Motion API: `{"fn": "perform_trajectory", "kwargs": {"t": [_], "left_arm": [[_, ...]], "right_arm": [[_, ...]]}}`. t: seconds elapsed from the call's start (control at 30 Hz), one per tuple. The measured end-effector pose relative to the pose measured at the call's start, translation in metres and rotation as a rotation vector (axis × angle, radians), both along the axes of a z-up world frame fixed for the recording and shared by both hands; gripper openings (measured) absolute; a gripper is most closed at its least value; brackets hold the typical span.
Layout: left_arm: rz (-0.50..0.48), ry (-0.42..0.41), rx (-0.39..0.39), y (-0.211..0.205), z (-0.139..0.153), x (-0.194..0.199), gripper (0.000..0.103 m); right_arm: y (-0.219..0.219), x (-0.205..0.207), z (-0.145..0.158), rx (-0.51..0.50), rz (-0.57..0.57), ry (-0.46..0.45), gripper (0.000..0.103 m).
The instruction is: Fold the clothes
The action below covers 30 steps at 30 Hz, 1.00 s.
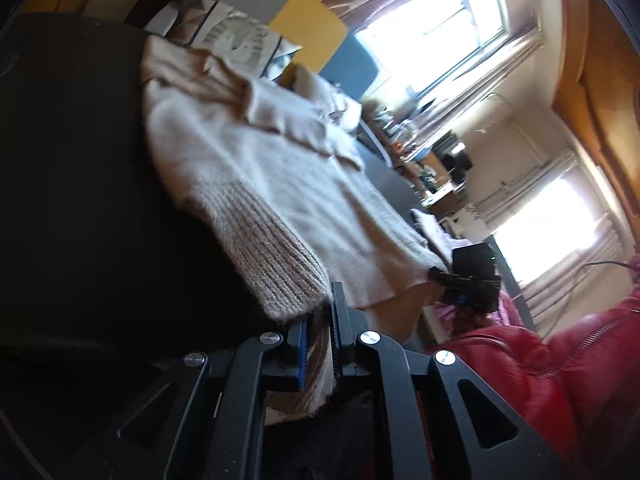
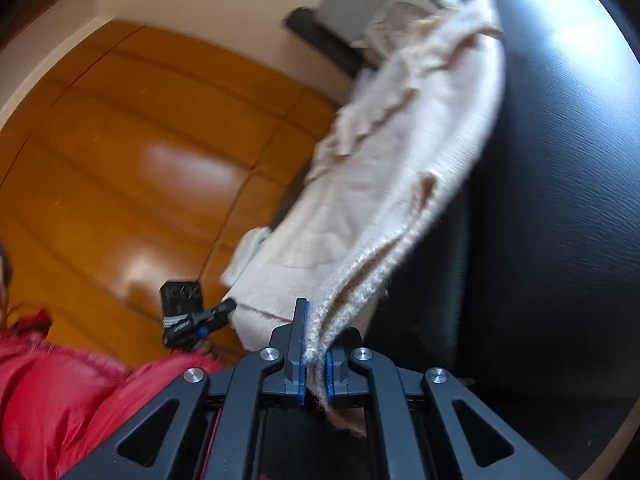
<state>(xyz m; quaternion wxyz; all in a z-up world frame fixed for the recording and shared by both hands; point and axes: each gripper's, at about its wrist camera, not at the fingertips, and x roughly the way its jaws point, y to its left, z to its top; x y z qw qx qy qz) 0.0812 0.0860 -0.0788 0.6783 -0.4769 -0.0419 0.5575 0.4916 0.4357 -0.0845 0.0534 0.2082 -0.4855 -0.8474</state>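
Note:
A beige knit sweater (image 1: 280, 168) lies stretched over a black leather surface (image 1: 72, 160). My left gripper (image 1: 320, 308) is shut on the sweater's ribbed hem, which passes between its blue pads. In the left wrist view the right gripper (image 1: 435, 275) pinches the far corner of the same hem. In the right wrist view the sweater (image 2: 400, 140) runs away from my right gripper (image 2: 318, 332), which is shut on the ribbed edge, with a tuft of knit hanging behind the pads. The left gripper (image 2: 228, 305) holds the other hem corner there. The hem is raised off the black surface (image 2: 560, 160).
A person's red puffy jacket (image 1: 540, 368) (image 2: 60, 392) is close behind both grippers. Glossy orange wooden panels (image 2: 120, 160) fill the left of the right wrist view. Patterned cushions (image 1: 240, 36), a cluttered desk (image 1: 408, 140) and bright curtained windows (image 1: 432, 36) lie beyond the sweater.

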Motion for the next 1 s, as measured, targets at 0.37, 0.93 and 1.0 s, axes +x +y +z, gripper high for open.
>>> {"fn": "perform_trajectory", "kwargs": {"t": [0.37,0.93,1.0], "left_arm": [[0.083,-0.229,0.107,-0.039,0.019,-0.032,0.009],[0.128,-0.298,-0.205,0.006,-0.038,-0.064,0.010],[0.146,-0.306,-0.237,-0.013,-0.042,-0.061,0.017]], "right_arm": [[-0.005,0.056,0.004,-0.149,-0.036,0.195,0.005],[0.104,-0.036,0.017,-0.115,-0.119,0.115,0.005],[0.106,-0.035,0.000,-0.156,-0.155,0.101,0.005]]}}
